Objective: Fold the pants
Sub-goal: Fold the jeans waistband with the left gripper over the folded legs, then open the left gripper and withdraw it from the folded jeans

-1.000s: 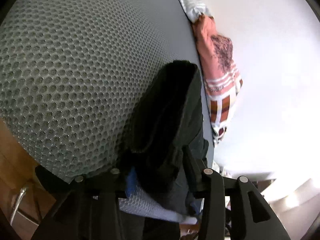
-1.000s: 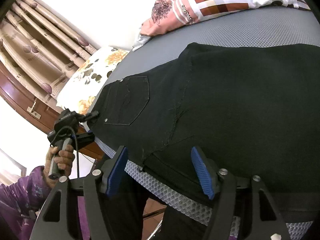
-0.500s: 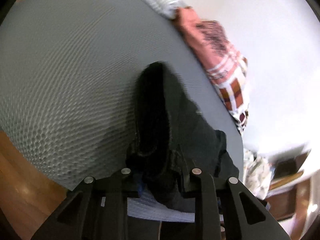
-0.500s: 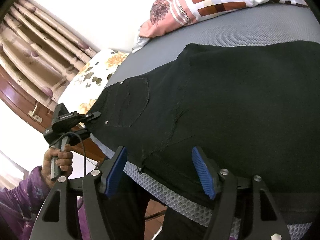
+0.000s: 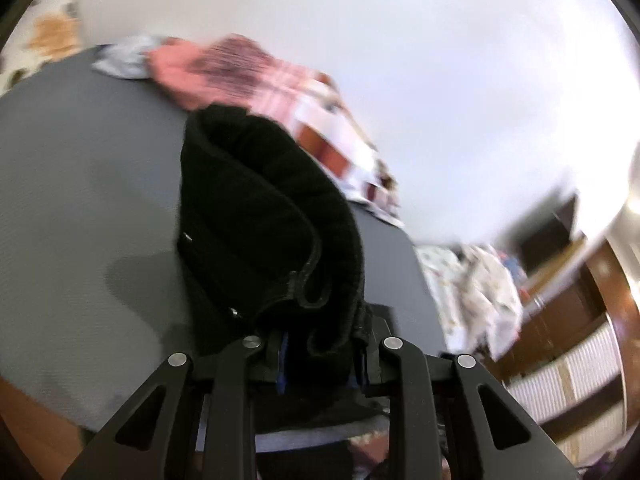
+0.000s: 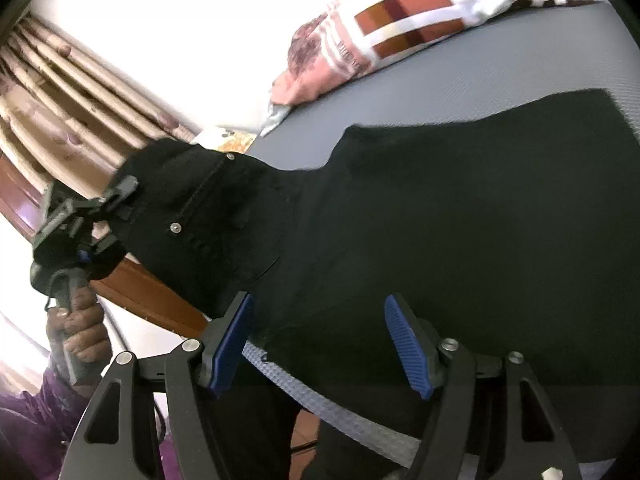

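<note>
Black pants (image 6: 440,216) lie spread on the grey mattress (image 6: 520,72). My left gripper (image 5: 320,356) is shut on the waistband end of the pants (image 5: 256,208) and holds it lifted off the mattress (image 5: 80,184); the cloth bunches between its fingers. In the right wrist view the left gripper (image 6: 86,220) shows at the left, raised with the waist end draped from it. My right gripper (image 6: 320,344) is open and empty, its blue pads (image 6: 404,344) just above the near edge of the pants.
A pink and checked pillow (image 6: 392,28) lies at the far side of the mattress, also in the left wrist view (image 5: 256,76). Curtains (image 6: 60,92) and a wooden bed frame (image 6: 152,292) are at the left. A floral cloth (image 5: 476,280) lies past the mattress.
My left gripper has lifted the waist end of the pants up off the mattress and swung it. My right gripper has stayed open in nearly the same place.
</note>
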The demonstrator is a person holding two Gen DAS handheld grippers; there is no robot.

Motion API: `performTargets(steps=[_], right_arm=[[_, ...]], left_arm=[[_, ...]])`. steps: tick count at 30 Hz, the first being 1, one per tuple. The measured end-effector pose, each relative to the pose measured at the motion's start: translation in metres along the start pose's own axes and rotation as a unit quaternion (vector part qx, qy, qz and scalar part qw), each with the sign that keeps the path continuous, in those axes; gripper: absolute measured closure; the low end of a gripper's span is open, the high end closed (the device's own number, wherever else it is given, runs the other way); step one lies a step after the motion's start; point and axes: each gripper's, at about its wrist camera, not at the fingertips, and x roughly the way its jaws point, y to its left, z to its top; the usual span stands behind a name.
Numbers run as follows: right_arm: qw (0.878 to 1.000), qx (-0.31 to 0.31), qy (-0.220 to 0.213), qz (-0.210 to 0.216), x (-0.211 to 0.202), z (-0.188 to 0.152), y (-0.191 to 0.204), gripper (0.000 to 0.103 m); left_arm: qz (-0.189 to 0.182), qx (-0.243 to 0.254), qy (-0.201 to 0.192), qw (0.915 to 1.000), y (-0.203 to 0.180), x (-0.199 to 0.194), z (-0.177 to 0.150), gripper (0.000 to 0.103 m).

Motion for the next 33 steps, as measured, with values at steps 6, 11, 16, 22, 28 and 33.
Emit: performTargets(steps=[6,11,16,22,28,33], right_arm=[[0.999,0.012,-0.029,-0.021,-0.051,0.003,-0.033,0.036],[0.998,0.034,-0.047,-0.030,-0.091,-0.010,-0.061,0.036],[0.996,0.052,-0.065,-0.036,-0.122,-0.028,-0.081,0.038],[0.990,0.100,-0.098,-0.033,-0.140,-0.034,-0.109,0.035],[0.981,0.150,-0.123,-0.001,-0.149,-0.043,-0.131,0.036],[0.980,0.150,-0.127,0.002,-0.155,-0.048,-0.130,0.036]], left_arm=[[-0.079,0.057,0.076,0.9924,-0.075,0.084,-0.013,0.078],[-0.114,0.085,0.167,0.9756,-0.108,0.167,-0.045,0.078],[-0.099,0.110,0.233,0.9611,-0.113,0.221,-0.076,0.078],[-0.084,0.129,0.256,0.9544,-0.117,0.235,-0.097,0.078],[-0.057,0.159,0.263,0.9500,-0.129,0.240,-0.106,0.075],[-0.032,0.209,0.278,0.9370,-0.153,0.243,-0.119,0.048]])
